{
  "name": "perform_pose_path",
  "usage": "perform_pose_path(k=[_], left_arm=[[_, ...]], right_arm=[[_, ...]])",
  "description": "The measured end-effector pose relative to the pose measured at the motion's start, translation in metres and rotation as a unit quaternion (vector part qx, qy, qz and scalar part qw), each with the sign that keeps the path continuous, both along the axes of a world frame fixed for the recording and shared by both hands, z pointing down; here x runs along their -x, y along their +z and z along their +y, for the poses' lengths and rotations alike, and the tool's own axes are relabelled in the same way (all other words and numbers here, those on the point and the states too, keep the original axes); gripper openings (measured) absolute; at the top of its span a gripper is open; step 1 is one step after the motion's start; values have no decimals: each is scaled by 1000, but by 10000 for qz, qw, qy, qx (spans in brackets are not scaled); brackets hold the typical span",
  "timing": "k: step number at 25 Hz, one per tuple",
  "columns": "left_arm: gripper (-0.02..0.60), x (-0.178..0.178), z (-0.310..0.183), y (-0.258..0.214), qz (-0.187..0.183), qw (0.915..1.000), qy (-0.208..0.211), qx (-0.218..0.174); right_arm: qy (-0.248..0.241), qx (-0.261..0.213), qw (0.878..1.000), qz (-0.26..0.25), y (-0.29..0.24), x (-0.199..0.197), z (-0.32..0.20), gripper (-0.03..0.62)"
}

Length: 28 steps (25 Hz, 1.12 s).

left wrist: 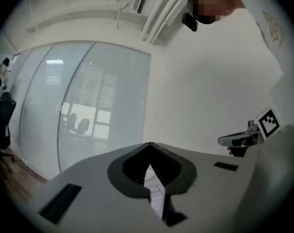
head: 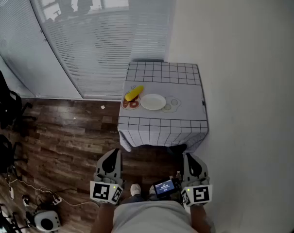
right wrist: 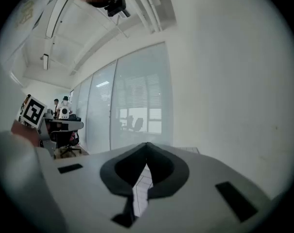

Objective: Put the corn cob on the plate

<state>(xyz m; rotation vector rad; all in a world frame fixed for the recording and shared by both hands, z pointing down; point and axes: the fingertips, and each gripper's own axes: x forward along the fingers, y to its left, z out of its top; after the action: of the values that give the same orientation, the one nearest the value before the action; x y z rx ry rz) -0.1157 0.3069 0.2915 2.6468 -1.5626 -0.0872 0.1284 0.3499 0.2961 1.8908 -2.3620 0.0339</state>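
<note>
- Left gripper view: the jaws of the left gripper [left wrist: 150, 144] are pressed together with nothing between them. Through the narrow slit below their tips only a strip of gridded cloth shows.
- Right gripper view: the right gripper [right wrist: 147, 144] is likewise closed on nothing, with the same checked cloth showing through its slit.
- Head view: both grippers are held low and close to the person's body, side by side and level, pointing toward the worktop and well short of its near edge.
- Between the two grippers, near the person's waist, sits a small dark device with a lit blue screen [head: 165, 187]. The toe of a light shoe [head: 135, 190] shows just left of it.
- Ahead stands the small square worktop [head: 161, 125], draped in a white cloth with a dark grid, set against a plain white wall [head: 244, 57].
- The round white plate [head: 152, 102] lies near the middle of the worktop.
- The yellow corn cob [head: 134, 93] lies slantwise just left of the plate, off it, with its lower end over a small reddish-brown round dish [head: 130, 104].
- Right of the plate is a faint clear round item [head: 172, 103]; what it is cannot be made out.
- Left of the worktop are a dark wood-plank floor [head: 64, 140] and a frosted glass wall with blinds [head: 88, 33].
</note>
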Motion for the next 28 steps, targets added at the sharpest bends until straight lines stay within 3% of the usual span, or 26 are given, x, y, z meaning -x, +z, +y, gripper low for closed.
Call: perform_pose_path(k=[5, 9, 16, 28], left_arm=[[8, 7, 20, -48, 576, 9968, 349, -428], [8, 10, 26, -36, 77, 9992, 253, -291], [8, 9, 23, -23, 76, 9998, 170, -31], [8, -28, 11, -10, -37, 9999, 61, 135]], right_arm=[[90, -381, 9991, -147, -35, 16, 3, 6], [13, -337, 9994, -101, -28, 27, 6, 6], [-283, -177, 9993, -183, -12, 34, 11, 6], [-509, 64, 9984, -221, 7, 12, 8, 6]])
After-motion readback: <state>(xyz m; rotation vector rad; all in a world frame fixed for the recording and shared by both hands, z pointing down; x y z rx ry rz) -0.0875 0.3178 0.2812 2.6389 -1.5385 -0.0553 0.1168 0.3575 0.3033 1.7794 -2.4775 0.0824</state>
